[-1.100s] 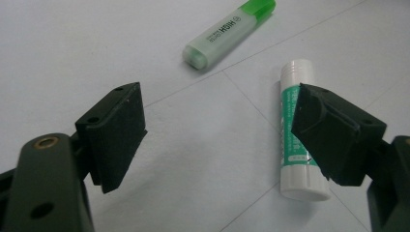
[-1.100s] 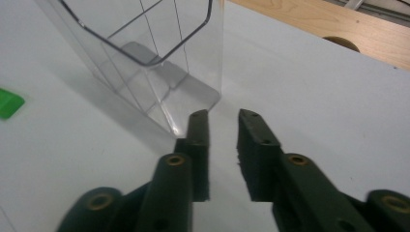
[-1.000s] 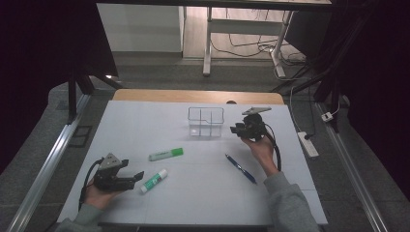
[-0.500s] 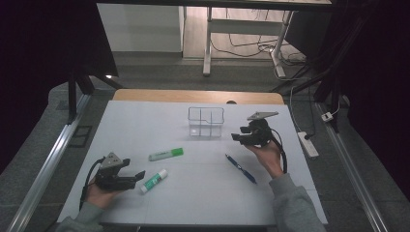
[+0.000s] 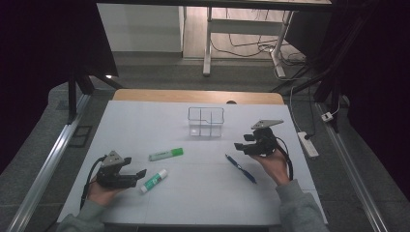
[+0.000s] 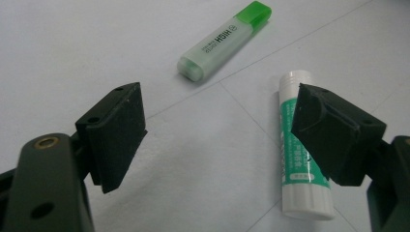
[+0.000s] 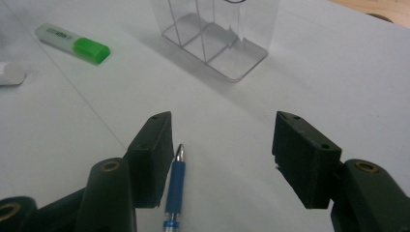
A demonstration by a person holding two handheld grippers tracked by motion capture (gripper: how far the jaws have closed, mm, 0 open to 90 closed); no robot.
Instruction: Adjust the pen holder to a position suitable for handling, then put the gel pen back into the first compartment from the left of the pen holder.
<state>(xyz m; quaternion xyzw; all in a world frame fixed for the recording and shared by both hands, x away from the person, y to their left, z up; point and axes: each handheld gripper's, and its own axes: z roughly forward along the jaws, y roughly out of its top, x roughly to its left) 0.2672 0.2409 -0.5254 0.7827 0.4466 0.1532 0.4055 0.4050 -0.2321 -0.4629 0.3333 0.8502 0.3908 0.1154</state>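
My left gripper [image 5: 138, 175] rests open at the near left of the white table, its jaws wide apart [image 6: 217, 99] with bare table between them. A white glue stick [image 5: 153, 180] [image 6: 297, 164] lies just by its right jaw. Beyond that lies a green highlighter [image 5: 166, 154] [image 6: 223, 39]. My right gripper [image 5: 241, 145] [image 7: 222, 133] hangs open above the table at the right. Its jaws have just been opening and nothing is between them. A blue pen [image 5: 240, 168] [image 7: 174, 186] lies on the table under its left jaw. A clear divided box [image 5: 206, 121] [image 7: 217, 43] stands ahead.
The white sheet covers a wooden table [image 5: 193, 95] whose far edge shows. A white power strip [image 5: 307, 144] lies off the right edge. Metal rails run along both sides, and desk legs with cables [image 5: 241, 48] stand beyond.
My right gripper has drawn back from the clear box toward the near right, and its jaws stand wider apart. The left gripper and the items on the table have stayed put.
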